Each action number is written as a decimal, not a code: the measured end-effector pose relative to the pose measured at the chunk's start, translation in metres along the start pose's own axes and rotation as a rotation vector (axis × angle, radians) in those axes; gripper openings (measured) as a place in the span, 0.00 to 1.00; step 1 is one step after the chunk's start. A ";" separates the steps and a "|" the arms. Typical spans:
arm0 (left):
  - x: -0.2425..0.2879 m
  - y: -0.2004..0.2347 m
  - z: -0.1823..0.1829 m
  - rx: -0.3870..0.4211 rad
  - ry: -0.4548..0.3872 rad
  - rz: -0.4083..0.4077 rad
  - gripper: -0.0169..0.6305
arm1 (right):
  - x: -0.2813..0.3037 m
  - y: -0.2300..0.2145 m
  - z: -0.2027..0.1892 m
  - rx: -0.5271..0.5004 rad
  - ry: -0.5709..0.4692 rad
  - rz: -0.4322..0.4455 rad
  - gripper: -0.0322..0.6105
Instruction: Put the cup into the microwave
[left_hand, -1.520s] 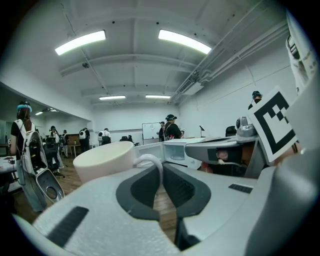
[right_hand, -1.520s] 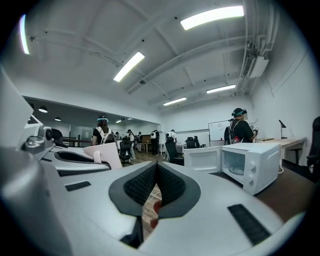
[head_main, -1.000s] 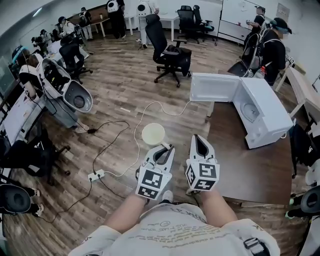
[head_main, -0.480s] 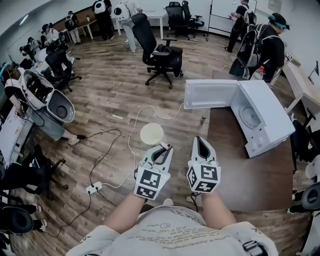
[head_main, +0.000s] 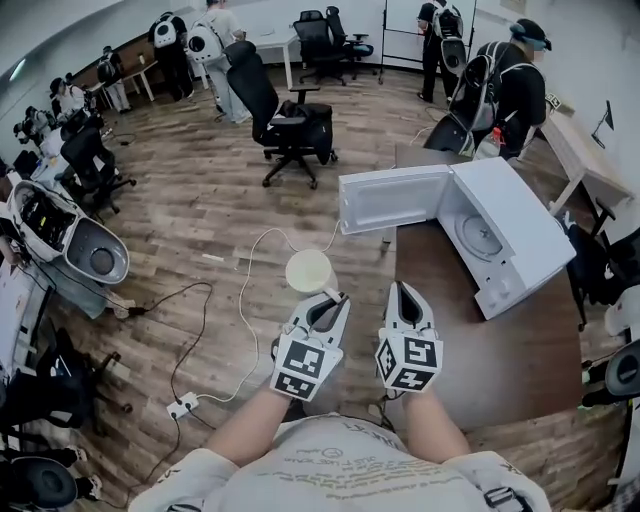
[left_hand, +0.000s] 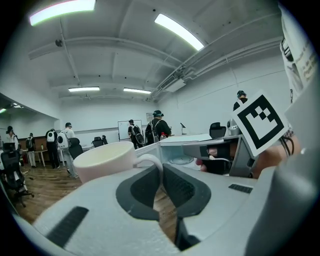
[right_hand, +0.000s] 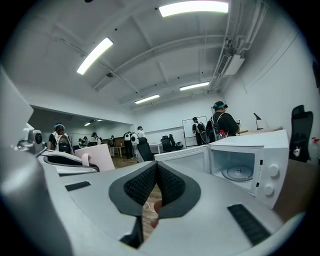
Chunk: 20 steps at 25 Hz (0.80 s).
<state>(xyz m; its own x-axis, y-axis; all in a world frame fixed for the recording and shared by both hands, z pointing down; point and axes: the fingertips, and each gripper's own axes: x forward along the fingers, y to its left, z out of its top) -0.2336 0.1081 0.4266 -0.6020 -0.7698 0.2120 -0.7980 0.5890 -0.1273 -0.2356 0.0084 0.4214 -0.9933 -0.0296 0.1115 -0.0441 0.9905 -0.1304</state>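
Cream-white and smooth, the round cup (head_main: 308, 270) hangs over the plank-wood floor (head_main: 200, 220), held by its curved handle (left_hand: 150, 162). The left gripper (head_main: 330, 297) pinches that handle between ribbed black pads (left_hand: 142, 187), which sit in a matt grey plastic shell. The cup stands upright, with its open mouth facing up, and it is outside the microwave (head_main: 510, 235), near its door (head_main: 390, 198). The boxy white microwave sits on a dark brown worktop (head_main: 480, 340). Its flat door is swung wide open, and a round glass turntable (head_main: 478, 232) shows inside. The right gripper (head_main: 403, 290) is beside the left one, over the worktop's edge. Its textured pads (right_hand: 142, 185) are pressed together with nothing between them. A thin white cable (head_main: 245, 300) loops across the floor.
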 end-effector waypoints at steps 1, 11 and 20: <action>0.008 -0.001 0.002 0.005 -0.004 -0.017 0.08 | 0.003 -0.006 0.001 0.001 -0.001 -0.015 0.07; 0.107 -0.028 0.014 0.076 -0.012 -0.274 0.08 | 0.015 -0.079 0.008 0.012 -0.029 -0.227 0.07; 0.193 -0.069 0.027 0.121 -0.031 -0.552 0.08 | 0.007 -0.158 0.011 0.037 -0.019 -0.496 0.07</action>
<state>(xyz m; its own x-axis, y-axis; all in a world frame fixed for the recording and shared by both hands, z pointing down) -0.2959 -0.0880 0.4501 -0.0938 -0.9636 0.2503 -0.9910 0.0662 -0.1166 -0.2371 -0.1497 0.4319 -0.8534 -0.4988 0.1514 -0.5154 0.8510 -0.1012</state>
